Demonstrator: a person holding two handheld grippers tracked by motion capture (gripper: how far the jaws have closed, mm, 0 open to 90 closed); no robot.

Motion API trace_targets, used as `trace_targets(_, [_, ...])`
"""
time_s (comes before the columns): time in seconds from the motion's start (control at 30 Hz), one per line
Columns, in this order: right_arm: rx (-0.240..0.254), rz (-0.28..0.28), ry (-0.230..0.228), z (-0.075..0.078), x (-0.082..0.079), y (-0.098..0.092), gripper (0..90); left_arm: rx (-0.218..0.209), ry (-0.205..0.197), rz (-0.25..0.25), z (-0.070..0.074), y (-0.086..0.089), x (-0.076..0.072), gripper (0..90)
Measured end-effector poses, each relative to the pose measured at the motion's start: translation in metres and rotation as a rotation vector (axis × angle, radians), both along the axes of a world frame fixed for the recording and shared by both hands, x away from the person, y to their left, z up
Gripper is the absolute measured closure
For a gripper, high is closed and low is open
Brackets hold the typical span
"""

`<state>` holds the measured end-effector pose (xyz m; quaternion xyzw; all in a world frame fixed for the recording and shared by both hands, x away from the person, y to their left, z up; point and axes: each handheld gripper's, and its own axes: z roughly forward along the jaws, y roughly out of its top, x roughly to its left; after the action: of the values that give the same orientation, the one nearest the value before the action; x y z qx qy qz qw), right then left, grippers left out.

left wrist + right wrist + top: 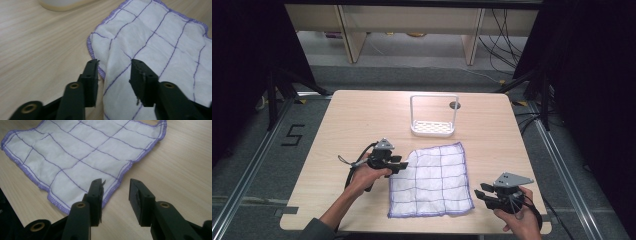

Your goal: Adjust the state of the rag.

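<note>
White cloth with purple grid lines [432,180] lies spread flat on the near half of the wooden table [357,120], between the two hands; near edge close to the table's front edge. Upper-left corner is slightly rumpled, with a raised fold.

Left gripper [404,165] sits at that rumpled corner. In the left gripper view its jaws stand apart, and the hemmed edge runs between them; the pads are not pressing on the fabric. Right gripper [479,192] rests just off the cloth's lower-right corner. In the right gripper view its jaws are also apart, with the corner just ahead of the left jaw and bare wood in the gap. Nothing is held by either.

Beyond the cloth, towards the far edge: a white rack with a tall loop handle [433,117], well apart from the fabric.

Risks, as I judge them:
- The right jaws could close on bare wood, since the corner lies off to one side.
- The left could pinch only the raised fold and bunch the cloth.
- An uneven pull could drag the cloth off the front edge.
</note>
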<state>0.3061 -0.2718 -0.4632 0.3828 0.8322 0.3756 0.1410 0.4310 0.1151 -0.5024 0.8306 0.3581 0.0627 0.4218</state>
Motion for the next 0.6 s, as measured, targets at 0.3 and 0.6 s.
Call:
trace_targets(0.3, [0.004,0.001,-0.018,0.000,0.000,-0.002,63.6,0.072,-0.192,-0.092,0.022,-0.039,-0.038,85.4])
trace_targets(0.6, [0.004,0.005,0.009,-0.003,-0.002,-0.001,63.5,0.128,-0.160,-0.266,0.002,-0.088,-0.070,78.4])
